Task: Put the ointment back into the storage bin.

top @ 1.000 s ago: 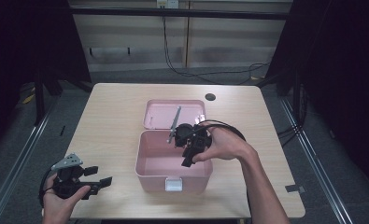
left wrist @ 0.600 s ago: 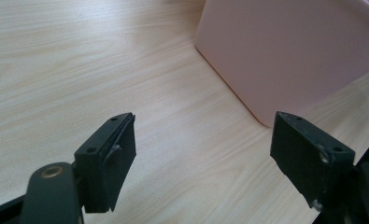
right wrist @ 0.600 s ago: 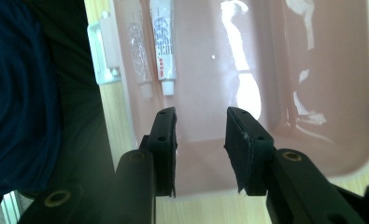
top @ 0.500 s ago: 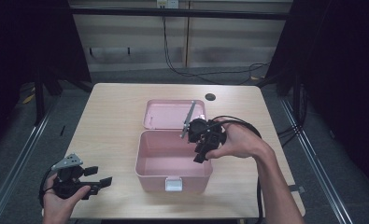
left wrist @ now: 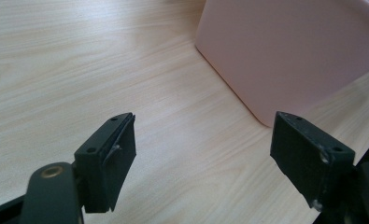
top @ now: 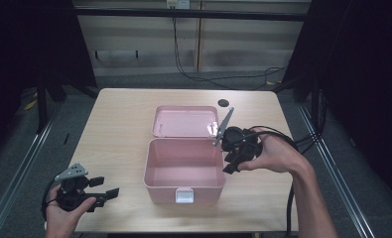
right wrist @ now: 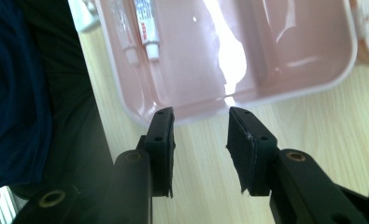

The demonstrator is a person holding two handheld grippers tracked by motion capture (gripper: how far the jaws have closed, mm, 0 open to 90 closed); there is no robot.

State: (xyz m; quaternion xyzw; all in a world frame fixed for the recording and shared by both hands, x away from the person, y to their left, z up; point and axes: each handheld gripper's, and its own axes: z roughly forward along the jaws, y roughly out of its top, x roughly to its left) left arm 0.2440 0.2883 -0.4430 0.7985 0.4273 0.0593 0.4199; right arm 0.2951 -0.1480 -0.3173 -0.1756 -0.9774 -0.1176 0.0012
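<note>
A pink plastic box (top: pixel 184 171) stands open at the table's middle, with its lid (top: pixel 184 121) laid back flat behind it. My right gripper (top: pixel 231 163) hovers just off the box's right rim, tilted downward, jaws open and empty. In the right gripper view (right wrist: pixel 201 140) the jaws hang over the box rim (right wrist: pixel 247 95), and two small white tubes (right wrist: pixel 142 28) lie inside near the latch wall. My left gripper (top: pixel 106 194) rests low at the table's front left, well clear of the box, jaws wide open (left wrist: pixel 203 154) and facing the box's corner (left wrist: pixel 285 51).
The box has a white latch (top: pixel 184 196) on its front wall. A small dark round mark (top: pixel 224 103) sits on the wooden table (top: pixel 119 129) behind the lid. Black cables trail from the right gripper off the table's right side.
My right gripper has lifted from over the box's inside and drawn back to the right, beyond the right rim. The left gripper has stayed put.
</note>
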